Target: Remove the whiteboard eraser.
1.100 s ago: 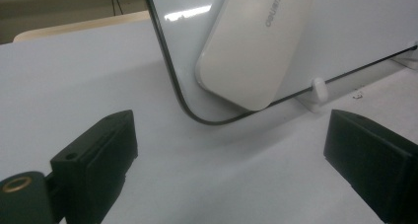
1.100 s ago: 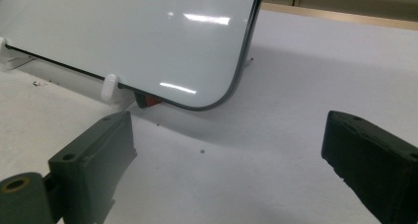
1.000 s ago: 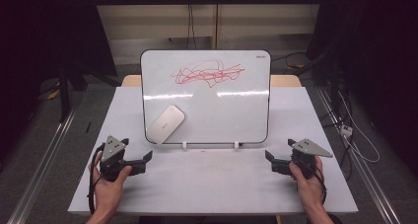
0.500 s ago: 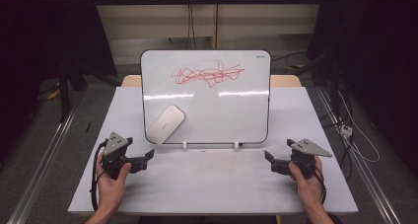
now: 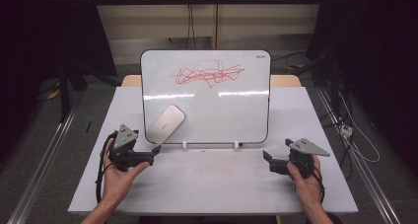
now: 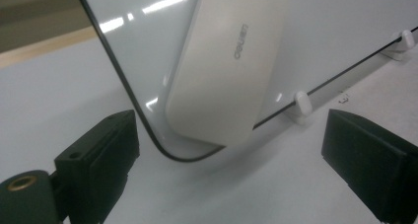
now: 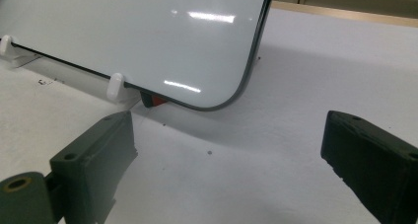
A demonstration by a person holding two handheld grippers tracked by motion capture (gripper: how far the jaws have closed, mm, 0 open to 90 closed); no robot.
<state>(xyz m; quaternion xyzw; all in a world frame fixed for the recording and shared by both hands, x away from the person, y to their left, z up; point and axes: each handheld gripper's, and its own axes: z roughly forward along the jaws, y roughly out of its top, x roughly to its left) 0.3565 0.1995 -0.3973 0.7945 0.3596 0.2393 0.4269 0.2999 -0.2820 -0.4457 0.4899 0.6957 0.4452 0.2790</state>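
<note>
- Compared with the earlier frames, almost nothing is shifting: my left gripper is edging slightly toward the whiteboard, while my right gripper is holding its place.
- Both grippers are resting on the table just in front of the whiteboard, each with jaws spread wide and gripping nothing.
- Whiteboard is standing tilted back on two small white clips, red scribble near its top edge.
- Eraser is clinging to the whiteboard's lower left corner; my left gripper is facing it.
- Judging the risk: pushing hard on the eraser could be tipping the whiteboard backward or sliding it off its clips, since nothing is bracing it.
- A skewed grip could be dropping the eraser.
</note>
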